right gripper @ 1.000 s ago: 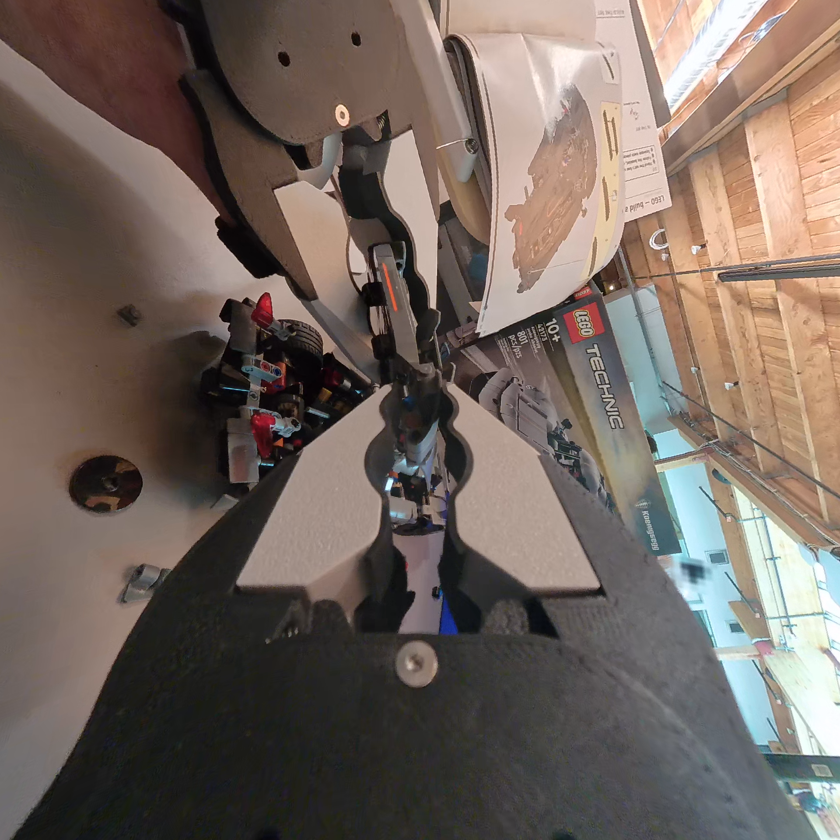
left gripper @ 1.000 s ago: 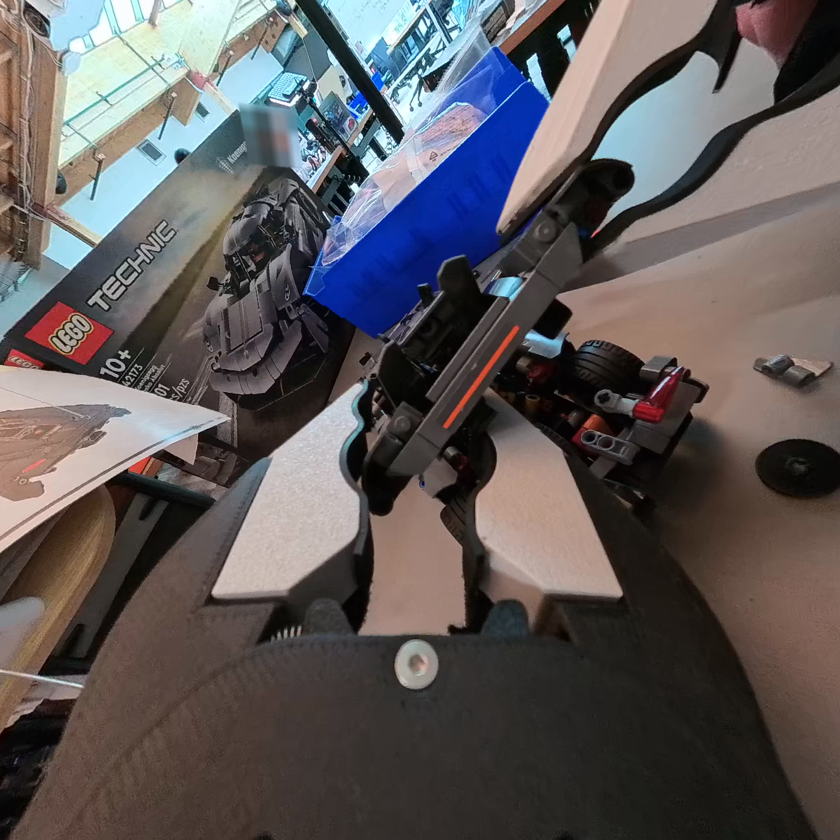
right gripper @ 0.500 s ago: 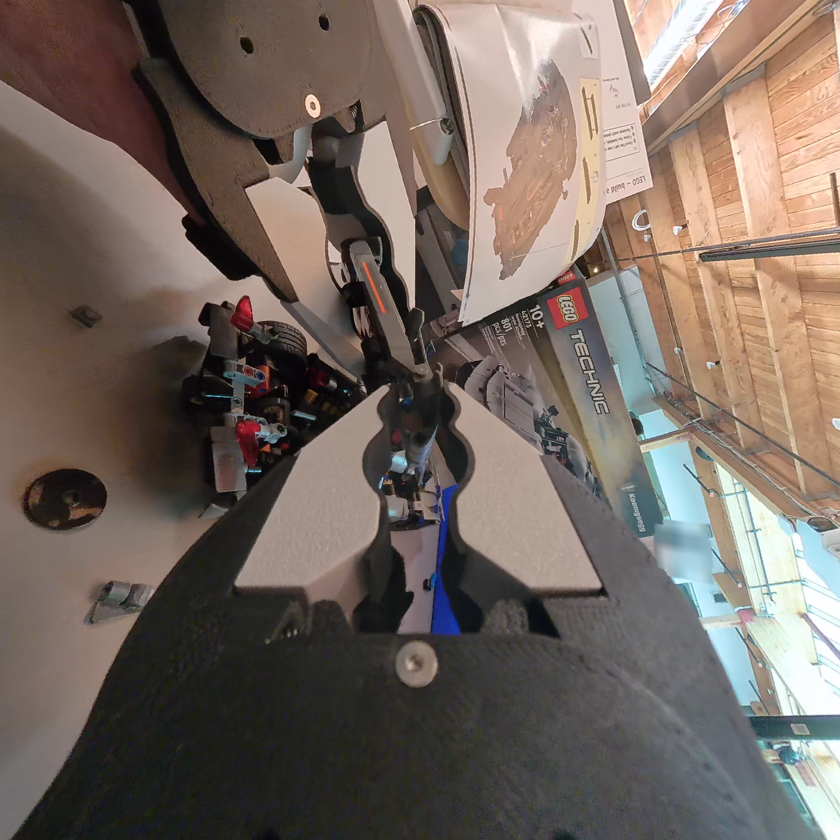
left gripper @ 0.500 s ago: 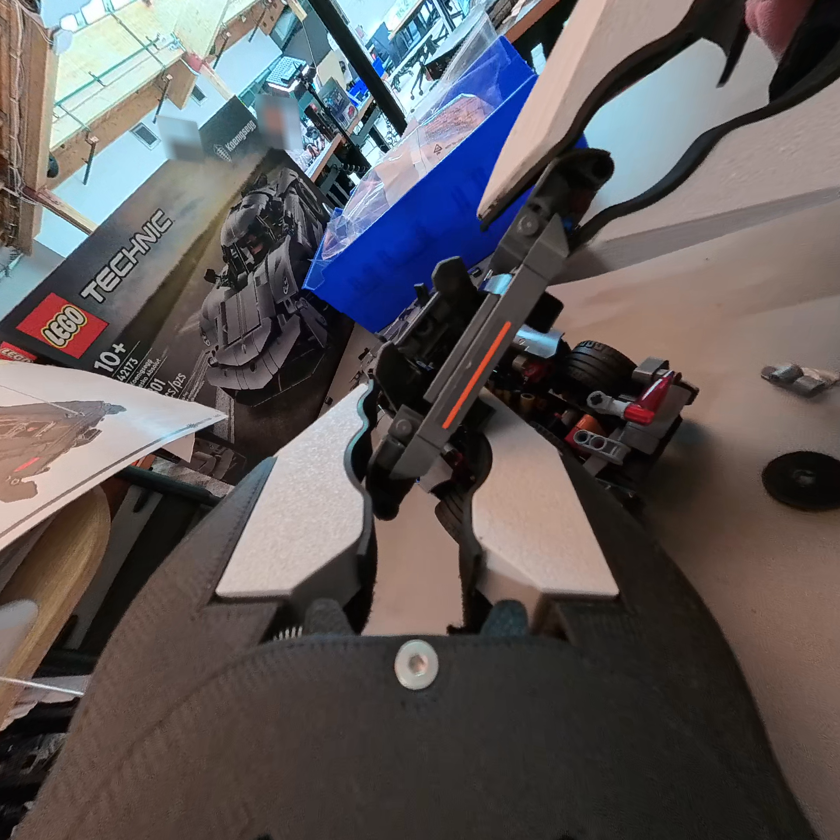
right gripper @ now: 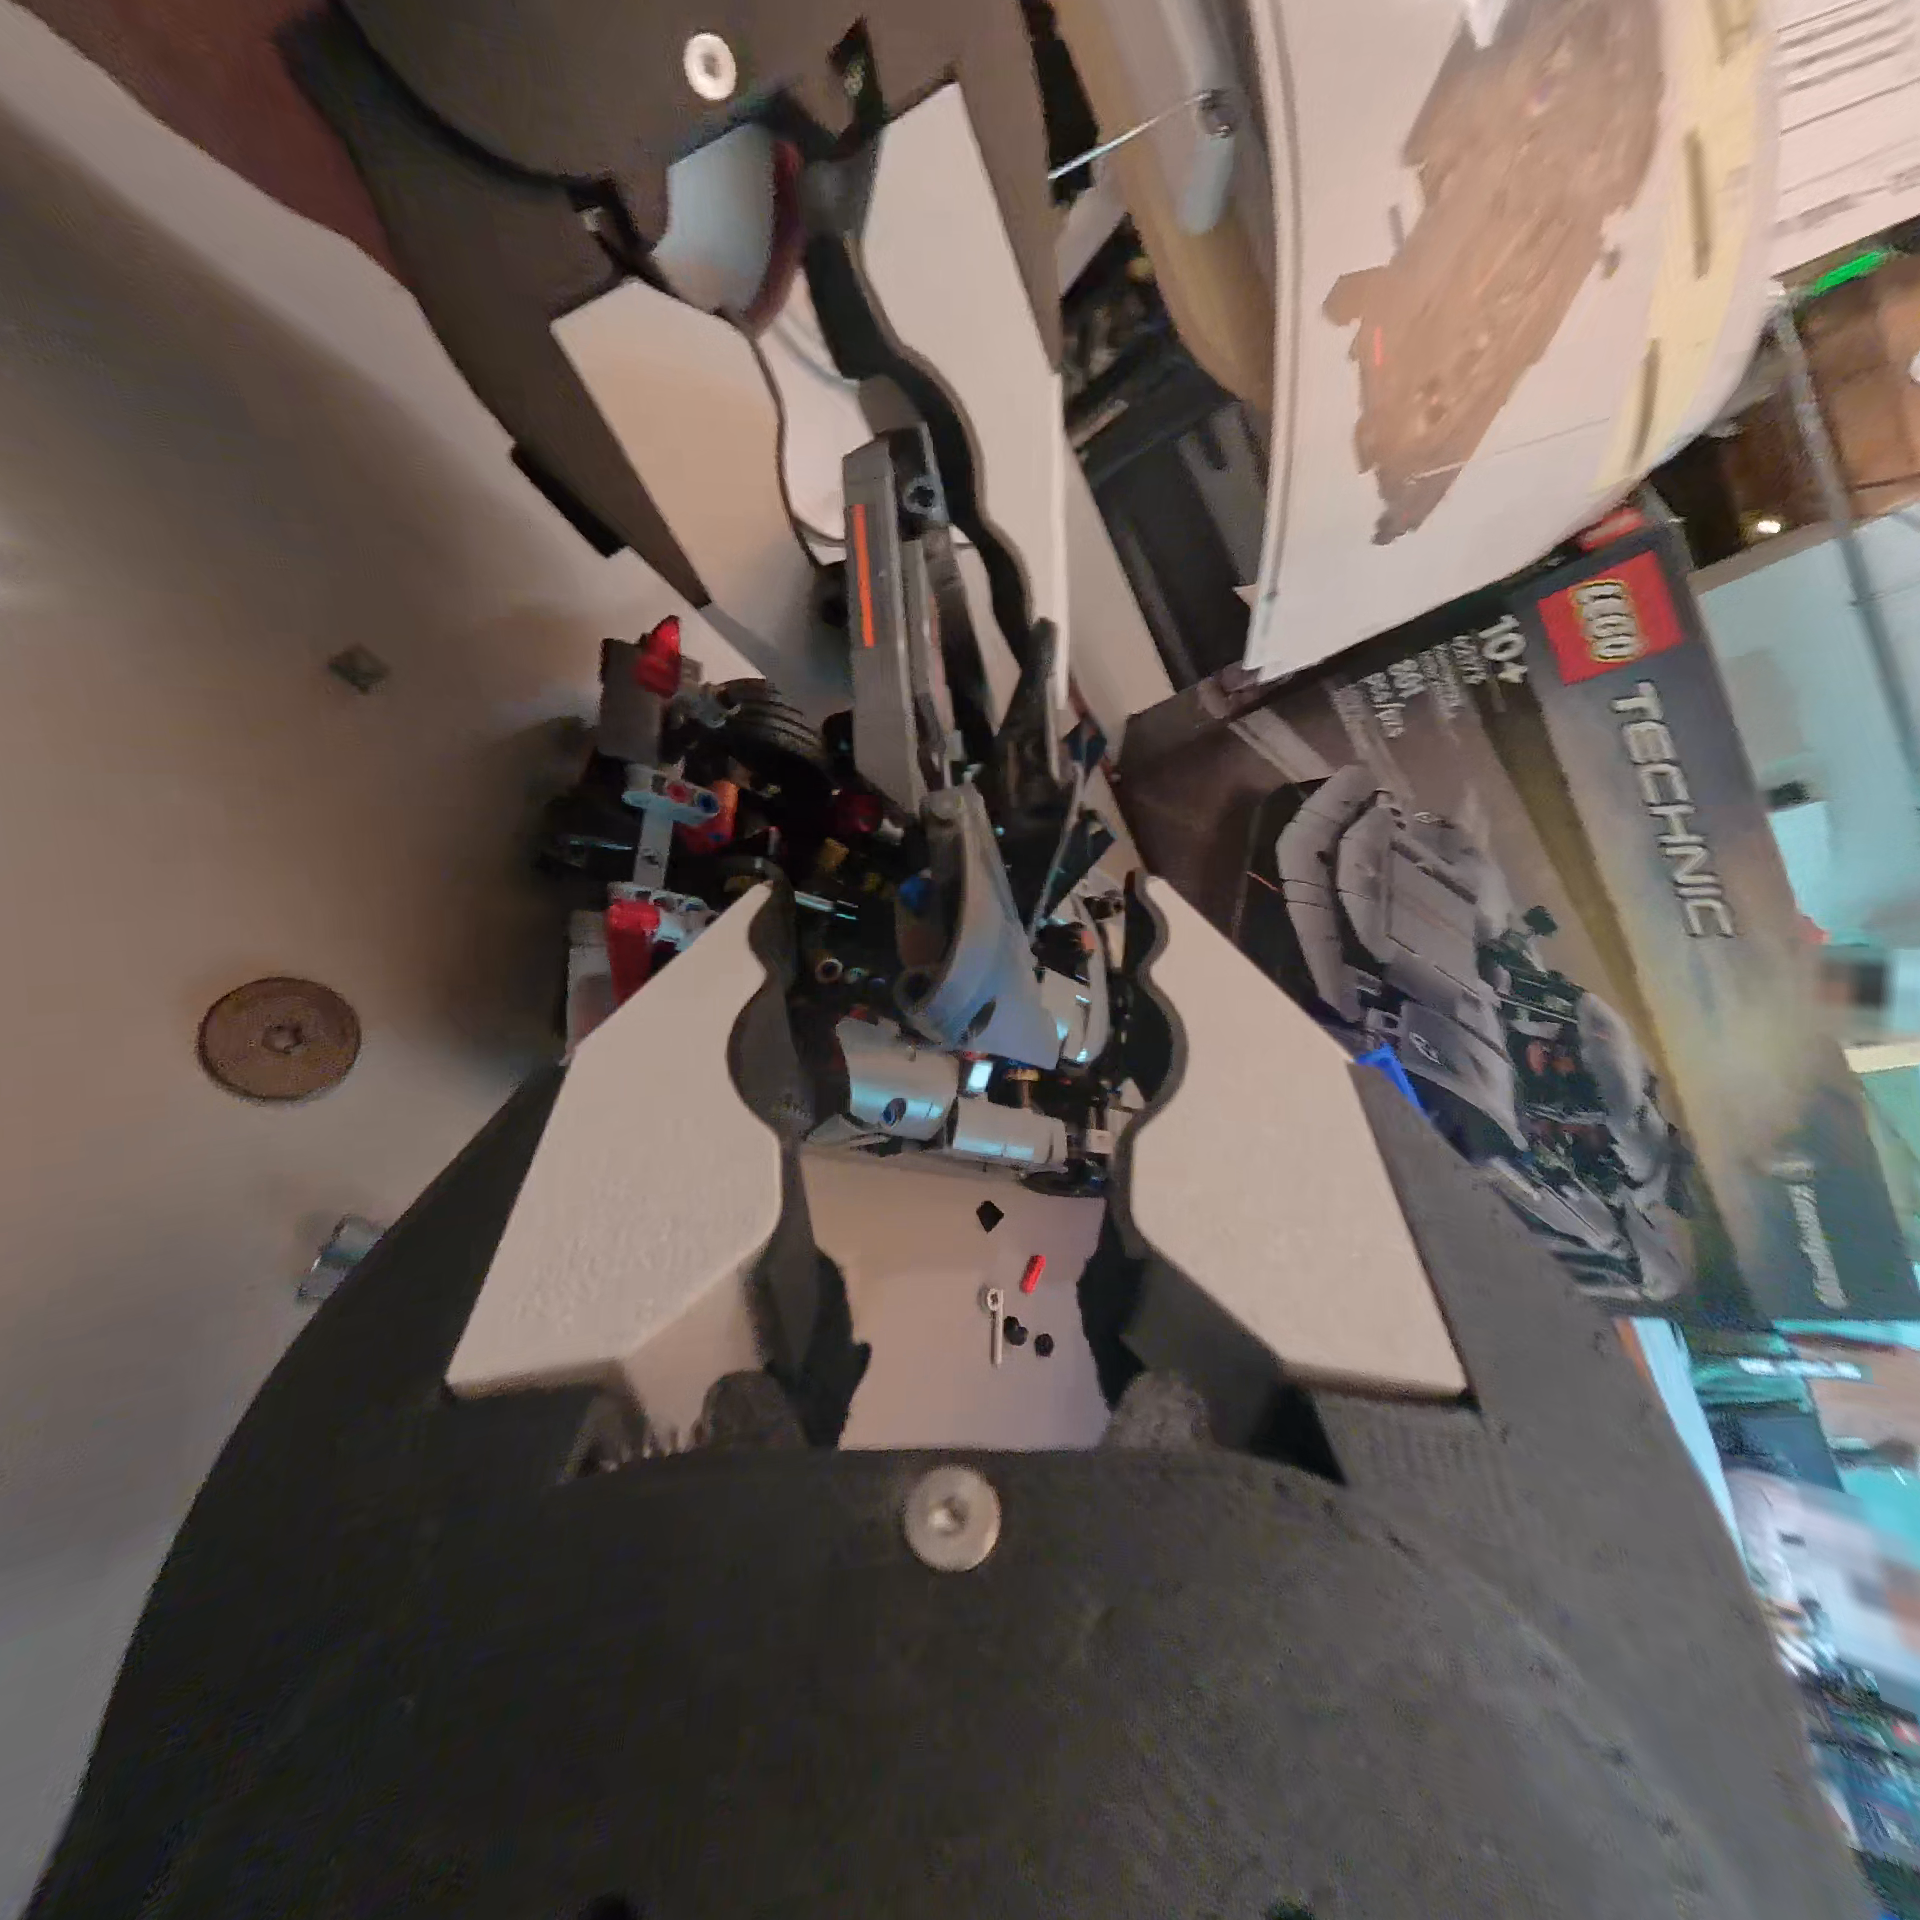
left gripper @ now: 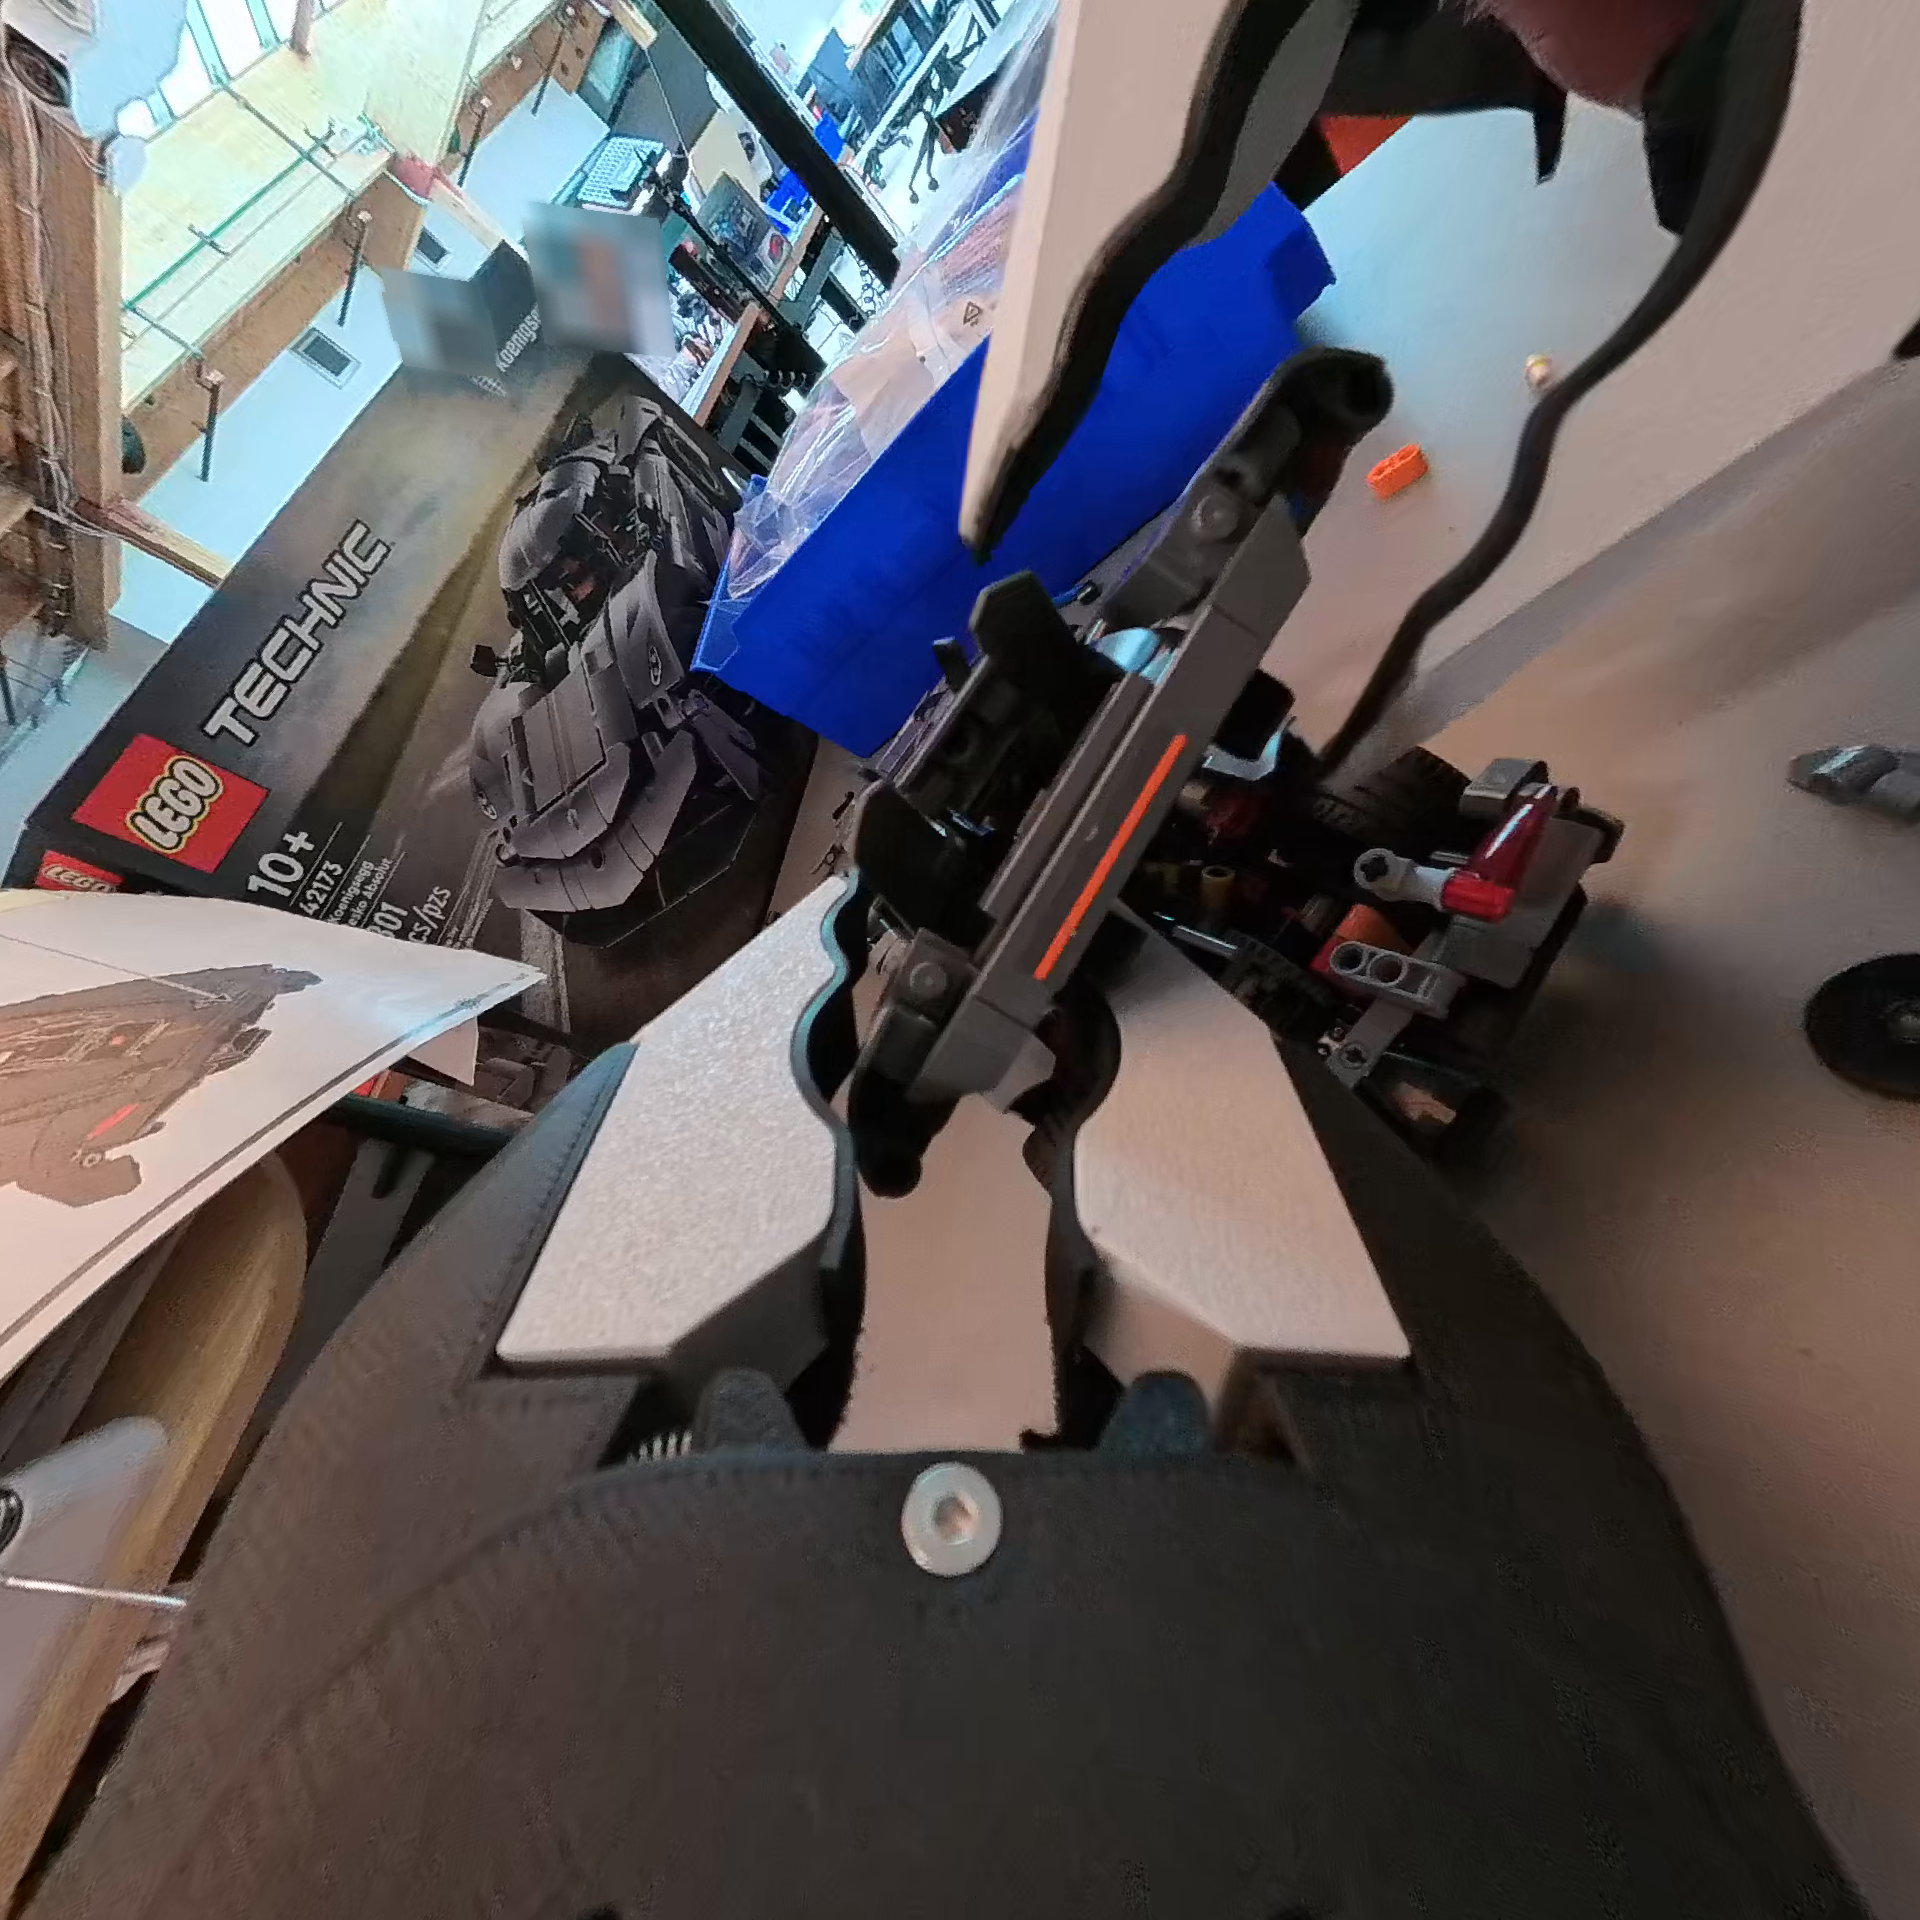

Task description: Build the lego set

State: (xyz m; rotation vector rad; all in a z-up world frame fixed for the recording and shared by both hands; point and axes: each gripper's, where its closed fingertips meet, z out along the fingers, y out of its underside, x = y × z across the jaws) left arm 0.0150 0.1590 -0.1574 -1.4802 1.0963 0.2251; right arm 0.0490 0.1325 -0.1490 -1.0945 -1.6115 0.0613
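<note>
Two grippers at work on car (left gripper: 1382,914) beside box (left gripper: 343,748): left gripper (left gripper: 951,1049) clamped on grey panel (left gripper: 1101,831), right gripper (right gripper: 951,971) spread wide, empty. Likely mid-fitting; next, seating panel squarely onto chassis.

Setting: workshop or maker-lab interior. Landmark is the lego set box (left gripper: 343,748) standing at the back of the pale counter (left gripper: 1714,1299). Beyond the box: rows of workbenches (left gripper: 748,343) crowded with equipment, exposed timber beams (left gripper: 62,343) and high windows. Just beside the box: a blue parts bin (left gripper: 914,623) holding clear bags. Nearer than the box: a printed instruction sheet (left gripper: 156,1060).
</note>
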